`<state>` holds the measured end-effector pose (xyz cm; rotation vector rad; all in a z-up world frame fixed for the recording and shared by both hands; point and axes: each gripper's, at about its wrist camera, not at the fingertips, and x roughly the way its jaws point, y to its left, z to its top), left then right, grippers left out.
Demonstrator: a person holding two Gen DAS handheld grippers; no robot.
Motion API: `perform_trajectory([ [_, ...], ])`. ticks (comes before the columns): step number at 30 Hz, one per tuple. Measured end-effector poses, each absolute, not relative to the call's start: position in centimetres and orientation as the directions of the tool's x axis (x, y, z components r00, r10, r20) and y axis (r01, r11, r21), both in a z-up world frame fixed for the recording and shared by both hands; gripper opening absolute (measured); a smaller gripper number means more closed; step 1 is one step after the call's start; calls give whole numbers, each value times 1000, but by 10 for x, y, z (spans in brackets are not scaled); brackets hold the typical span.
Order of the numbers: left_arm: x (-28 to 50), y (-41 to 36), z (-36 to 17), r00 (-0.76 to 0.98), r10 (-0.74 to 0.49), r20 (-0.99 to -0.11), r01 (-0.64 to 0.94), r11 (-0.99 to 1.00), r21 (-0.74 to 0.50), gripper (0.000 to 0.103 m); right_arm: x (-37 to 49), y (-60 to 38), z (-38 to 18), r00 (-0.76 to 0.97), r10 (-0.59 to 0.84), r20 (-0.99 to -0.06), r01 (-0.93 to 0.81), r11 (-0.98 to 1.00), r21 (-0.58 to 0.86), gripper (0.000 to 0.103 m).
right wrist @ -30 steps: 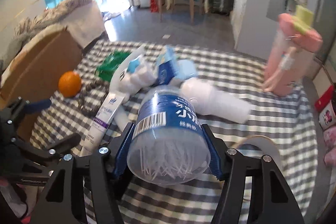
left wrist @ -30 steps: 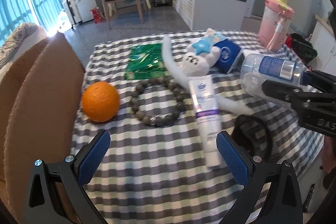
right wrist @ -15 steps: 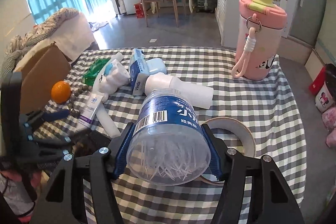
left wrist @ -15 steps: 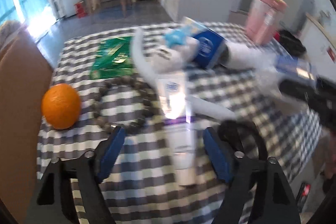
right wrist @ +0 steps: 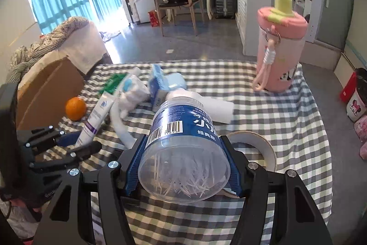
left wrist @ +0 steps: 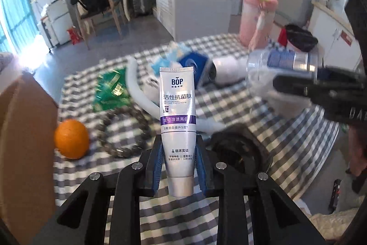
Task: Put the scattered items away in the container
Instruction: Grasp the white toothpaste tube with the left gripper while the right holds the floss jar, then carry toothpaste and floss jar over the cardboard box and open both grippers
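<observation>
My left gripper (left wrist: 179,164) is shut on a white toothpaste tube (left wrist: 177,111) and holds it lifted above the checked table; the tube also shows in the right wrist view (right wrist: 96,118). My right gripper (right wrist: 183,167) is shut on a clear jar of toothpicks with a blue label (right wrist: 183,141), held above the table; the jar also shows at the right of the left wrist view (left wrist: 282,66). The cardboard box (left wrist: 23,130) stands at the table's left edge (right wrist: 48,88). An orange (left wrist: 71,139) lies beside it.
On the checked tablecloth (right wrist: 275,121) lie a bead bracelet (left wrist: 123,130), a green packet (left wrist: 112,88), a white plush toy (right wrist: 133,93), a blue tissue pack (left wrist: 192,66), a white roll (right wrist: 220,107), a tape roll (right wrist: 252,144) and a black ring (left wrist: 238,148). A pink bottle (right wrist: 279,49) stands far right.
My left gripper has shut on the toothpaste tube and lifted it off the table. The right gripper still holds the jar, a little further back from the table.
</observation>
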<state>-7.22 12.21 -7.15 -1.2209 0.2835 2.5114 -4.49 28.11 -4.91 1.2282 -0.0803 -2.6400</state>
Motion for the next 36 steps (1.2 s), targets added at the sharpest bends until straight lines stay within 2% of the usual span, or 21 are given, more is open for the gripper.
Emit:
perform_trajectory([
  [7,-59,67,-10,-680,163,-715,-269,-963,37,26,-36,231,-3,-658,-300,-691,305,-945,120,62],
  [14,-42,-25,30,-746,21,-666,-49,-999,22,26,-36,123,45,-638,-455,-621,518,-851,91,62],
  [18,-35,-80,24,-722,-85,-686,86,-996,33,26,-40,47,46,-576,-534,-619,619,-779,96,62],
  [24,-35,-134,-8,-646,-191,-739,224,-973,55,26,-52,-31,16,-492,-554,-672,669,-734,115,62],
  [32,-38,-164,-36,-605,-238,-760,283,-956,74,28,-73,-68,-23,-483,-471,-738,653,-755,55,62],
  [34,-40,-163,-39,-601,-244,-761,281,-956,86,42,-76,-65,-25,-500,-454,-737,639,-768,40,65],
  [35,-41,-161,-38,-605,-251,-756,277,-956,96,71,-76,-64,-24,-505,-448,-738,632,-774,37,69],
  [36,-41,-159,-36,-616,-263,-742,277,-955,109,95,-75,-62,-24,-521,-435,-735,619,-785,26,80],
])
